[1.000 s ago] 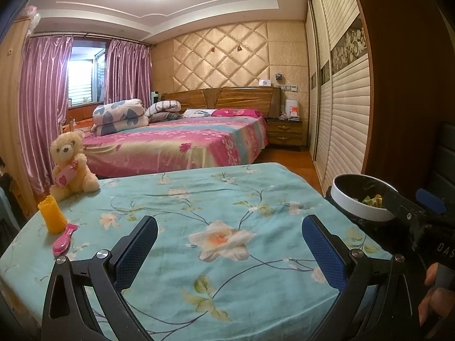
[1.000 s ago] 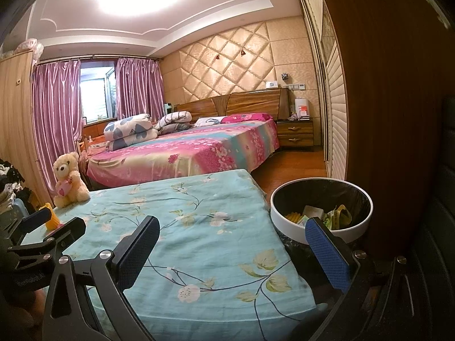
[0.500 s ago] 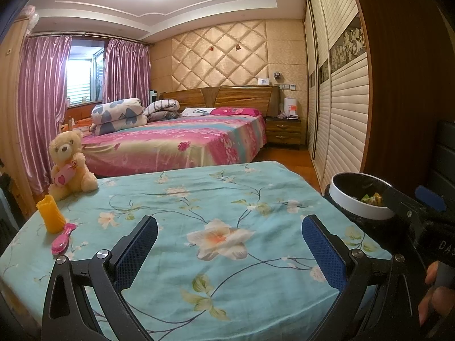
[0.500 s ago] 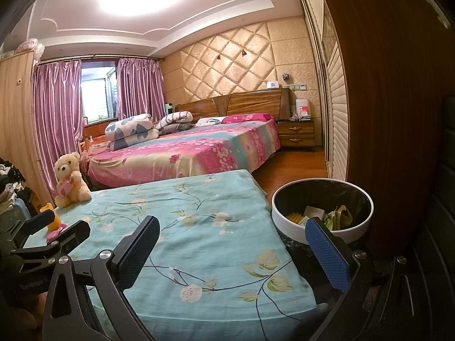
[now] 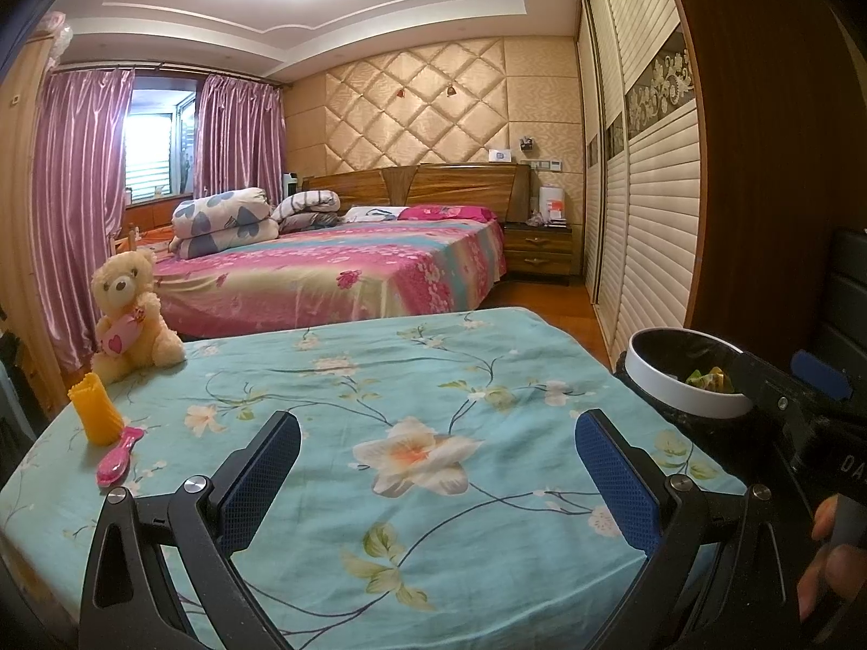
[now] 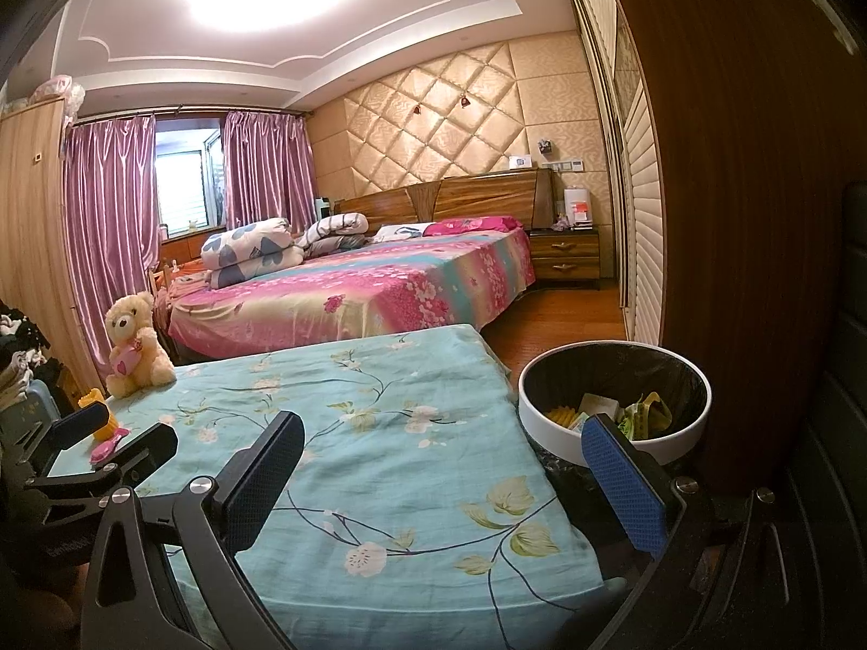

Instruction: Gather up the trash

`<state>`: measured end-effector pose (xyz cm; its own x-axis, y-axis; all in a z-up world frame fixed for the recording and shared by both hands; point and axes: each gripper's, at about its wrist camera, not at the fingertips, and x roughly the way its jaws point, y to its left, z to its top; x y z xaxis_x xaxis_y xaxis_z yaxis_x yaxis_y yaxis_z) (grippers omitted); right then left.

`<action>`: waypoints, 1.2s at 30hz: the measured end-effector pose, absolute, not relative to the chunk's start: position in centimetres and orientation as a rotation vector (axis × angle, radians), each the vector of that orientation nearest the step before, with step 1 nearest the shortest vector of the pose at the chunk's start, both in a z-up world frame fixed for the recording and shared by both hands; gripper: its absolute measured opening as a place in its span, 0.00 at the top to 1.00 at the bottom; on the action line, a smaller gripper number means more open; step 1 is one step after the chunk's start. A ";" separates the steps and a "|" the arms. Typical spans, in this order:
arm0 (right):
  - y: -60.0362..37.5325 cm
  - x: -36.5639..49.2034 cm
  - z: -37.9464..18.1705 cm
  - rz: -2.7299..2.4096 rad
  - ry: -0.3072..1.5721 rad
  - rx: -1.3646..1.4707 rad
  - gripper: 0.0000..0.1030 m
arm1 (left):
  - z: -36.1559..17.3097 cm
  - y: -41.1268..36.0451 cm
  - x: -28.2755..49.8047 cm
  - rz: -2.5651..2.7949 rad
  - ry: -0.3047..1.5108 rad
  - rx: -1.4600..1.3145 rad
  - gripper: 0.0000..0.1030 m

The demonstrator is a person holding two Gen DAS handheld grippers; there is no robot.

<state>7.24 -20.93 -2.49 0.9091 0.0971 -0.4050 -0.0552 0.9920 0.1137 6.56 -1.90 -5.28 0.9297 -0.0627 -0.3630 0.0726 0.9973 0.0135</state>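
A white-rimmed trash bin with a black liner stands right of the table, holding yellow, green and white wrappers. The same bin appears at the right in the left wrist view. My left gripper hangs open over the floral tablecloth, nothing between its blue pads. My right gripper is open too, its right pad just in front of the bin rim. Each gripper also shows at the edge of the other's view.
A yellow teddy bear, an orange ribbed cup and a pink brush sit at the table's left end. Behind are a bed, a nightstand, purple curtains and a sliding wardrobe on the right.
Both views have drifted slightly; the scene sits a little lower and nearer in frame. Both grippers stay open and empty.
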 end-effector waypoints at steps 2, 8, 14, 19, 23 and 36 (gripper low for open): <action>-20.8 7.2 -2.3 0.080 0.422 0.101 0.00 | -5.3 -1.9 6.6 -0.069 0.371 0.027 0.01; -20.7 7.1 -2.1 0.080 0.422 0.102 0.00 | -5.3 -1.9 6.6 -0.071 0.372 0.027 0.01; -20.6 7.1 -2.0 0.081 0.422 0.103 0.00 | -5.3 -1.9 6.7 -0.072 0.377 0.026 0.01; -20.3 7.0 -1.9 0.082 0.428 0.105 0.00 | -5.4 -1.8 7.0 -0.075 0.379 0.024 0.01; -20.3 7.1 -1.8 0.084 0.431 0.106 0.00 | -5.5 -1.8 7.1 -0.075 0.381 0.026 0.01; -20.5 8.1 -2.4 0.091 0.460 0.122 0.00 | -6.0 -1.6 7.9 -0.073 0.396 0.029 0.01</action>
